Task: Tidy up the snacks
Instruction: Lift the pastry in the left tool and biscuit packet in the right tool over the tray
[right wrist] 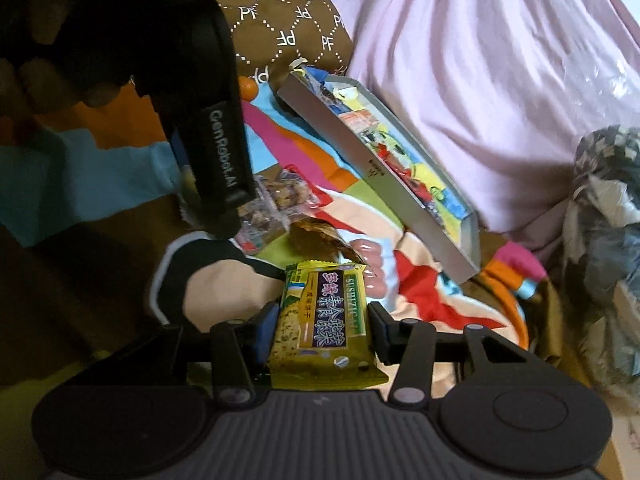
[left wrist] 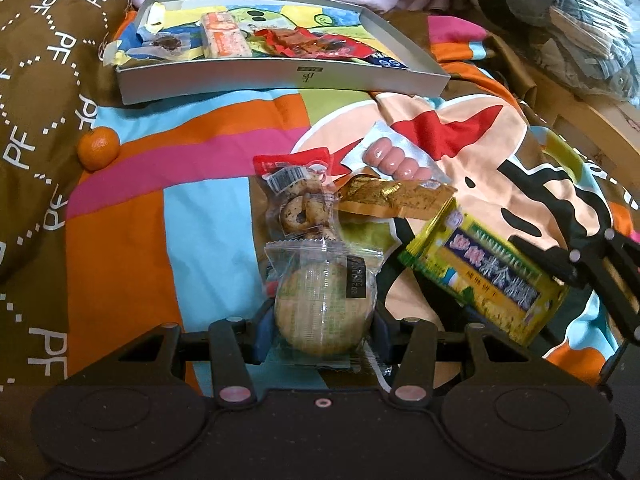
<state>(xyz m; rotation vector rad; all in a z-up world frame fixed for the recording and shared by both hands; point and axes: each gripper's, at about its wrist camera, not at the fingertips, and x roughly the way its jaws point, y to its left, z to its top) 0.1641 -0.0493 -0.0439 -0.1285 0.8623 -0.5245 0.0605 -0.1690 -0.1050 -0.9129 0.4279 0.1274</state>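
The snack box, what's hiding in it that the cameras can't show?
- Right wrist view: the box is edge-on; its near wall hides most snacks inside.
- Left wrist view: snacks overlap; labels too blurred to read.
- Right wrist view: the left gripper's body covers most of the cookie bag.
- Left wrist view: the right gripper is cut off by the frame edge.

The left wrist view sits low over the colourful bedspread (left wrist: 192,184) and faces straight toward the grey tray (left wrist: 280,80) at the far side, with the left tongs (left wrist: 324,328) close at the bottom edge. The right wrist view looks from further right, angled across the bed, so the same tray (right wrist: 376,172) runs diagonally. Both views share the tray, the orange (left wrist: 98,148) (right wrist: 249,89), the green-yellow packet (left wrist: 488,272) (right wrist: 326,320) and the pink sausages (left wrist: 394,162) (right wrist: 370,254).
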